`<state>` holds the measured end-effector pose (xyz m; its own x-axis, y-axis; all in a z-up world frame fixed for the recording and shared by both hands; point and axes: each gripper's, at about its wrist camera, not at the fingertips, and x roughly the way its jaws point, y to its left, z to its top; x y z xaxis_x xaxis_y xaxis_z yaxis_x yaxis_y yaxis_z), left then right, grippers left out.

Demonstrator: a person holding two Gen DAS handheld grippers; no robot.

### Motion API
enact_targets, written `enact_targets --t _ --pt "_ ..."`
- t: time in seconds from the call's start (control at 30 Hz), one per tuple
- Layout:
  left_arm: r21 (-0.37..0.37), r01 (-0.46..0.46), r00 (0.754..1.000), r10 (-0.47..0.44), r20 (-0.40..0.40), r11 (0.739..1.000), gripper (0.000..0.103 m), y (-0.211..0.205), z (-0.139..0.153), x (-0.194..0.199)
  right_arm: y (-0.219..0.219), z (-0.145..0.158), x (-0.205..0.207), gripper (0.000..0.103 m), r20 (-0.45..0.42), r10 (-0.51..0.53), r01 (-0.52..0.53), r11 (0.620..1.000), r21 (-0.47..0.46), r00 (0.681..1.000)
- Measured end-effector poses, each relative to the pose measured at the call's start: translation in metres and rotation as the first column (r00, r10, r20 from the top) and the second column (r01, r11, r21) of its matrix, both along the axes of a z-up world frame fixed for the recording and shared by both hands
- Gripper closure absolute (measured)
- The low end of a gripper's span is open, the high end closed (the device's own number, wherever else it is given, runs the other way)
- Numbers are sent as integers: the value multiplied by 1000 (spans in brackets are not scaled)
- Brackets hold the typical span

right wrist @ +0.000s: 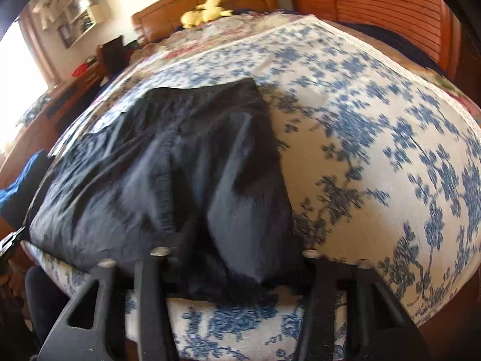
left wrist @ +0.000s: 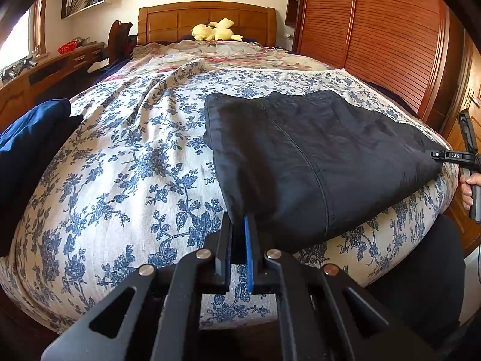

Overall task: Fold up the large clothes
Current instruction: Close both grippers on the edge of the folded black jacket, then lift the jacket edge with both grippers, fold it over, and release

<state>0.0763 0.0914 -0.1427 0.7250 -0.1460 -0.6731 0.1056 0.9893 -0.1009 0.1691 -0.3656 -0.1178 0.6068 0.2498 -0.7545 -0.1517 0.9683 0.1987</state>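
Observation:
A black garment (left wrist: 315, 156) lies folded on the blue-flowered bedspread (left wrist: 126, 180), near the bed's front right edge. My left gripper (left wrist: 240, 225) is shut on the garment's near left corner. My right gripper (left wrist: 436, 155) shows at the far right of the left wrist view, pinching the garment's right corner. In the right wrist view the garment (right wrist: 156, 174) is blurred and drapes over the right gripper (right wrist: 228, 270), hiding its fingertips.
A dark blue cloth (left wrist: 27, 138) lies at the bed's left edge. A yellow plush toy (left wrist: 215, 31) sits by the wooden headboard (left wrist: 207, 18). A wooden slatted wardrobe (left wrist: 375, 30) stands right of the bed, a wooden desk (left wrist: 45, 72) to the left.

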Motion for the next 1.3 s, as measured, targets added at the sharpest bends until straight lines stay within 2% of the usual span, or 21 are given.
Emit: enact_targets --t 0.03,0.13,0.27,0.37,0.57,0.73,0.87,0.93,1.0,1.1,1.13,1.2,1.3 --pt "0 0 1000 0 1 1000 98 0 0 0 4 5 0 84 13 5 -5 1000 -22 1000" --pt "-6 -1 1000 1 4 1000 98 1 -1 -2 11 23 0 90 59 26 -25 1000 -12 998" --pt "-22 -2 1000 2 1 1000 98 4 -1 -4 24 57 2 93 140 57 -65 997 50 989" --pt "-38 -4 1000 4 0 999 97 7 -1 -7 52 87 3 94 212 121 -138 988 65 970" --pt "-52 -22 999 24 32 998 97 18 10 -25 146 134 5 95 299 294 -314 949 23 908" --pt "-47 -68 995 71 69 997 97 40 23 -48 245 157 -2 96 343 453 -478 878 -13 823" --pt "-33 -101 991 104 79 994 97 59 27 -60 324 149 -13 96 325 567 -592 805 -27 757" --pt "-31 -113 990 115 78 993 97 67 28 -65 358 129 -15 92 265 611 -626 779 -32 746" --pt "-26 -125 989 127 76 992 97 73 28 -71 385 105 -17 90 195 640 -639 766 -75 743" --pt "-38 -137 988 139 71 990 97 81 26 -75 402 88 -25 79 145 677 -673 735 -86 721" --pt "-44 -140 987 143 68 989 97 83 25 -76 404 86 -29 70 147 684 -677 729 -97 715" --pt "-54 -143 987 146 65 988 97 85 24 -76 399 92 -35 62 170 681 -673 731 -113 712" --pt "-72 -139 987 144 67 988 97 85 26 -73 384 107 -35 60 197 668 -663 742 -100 718"
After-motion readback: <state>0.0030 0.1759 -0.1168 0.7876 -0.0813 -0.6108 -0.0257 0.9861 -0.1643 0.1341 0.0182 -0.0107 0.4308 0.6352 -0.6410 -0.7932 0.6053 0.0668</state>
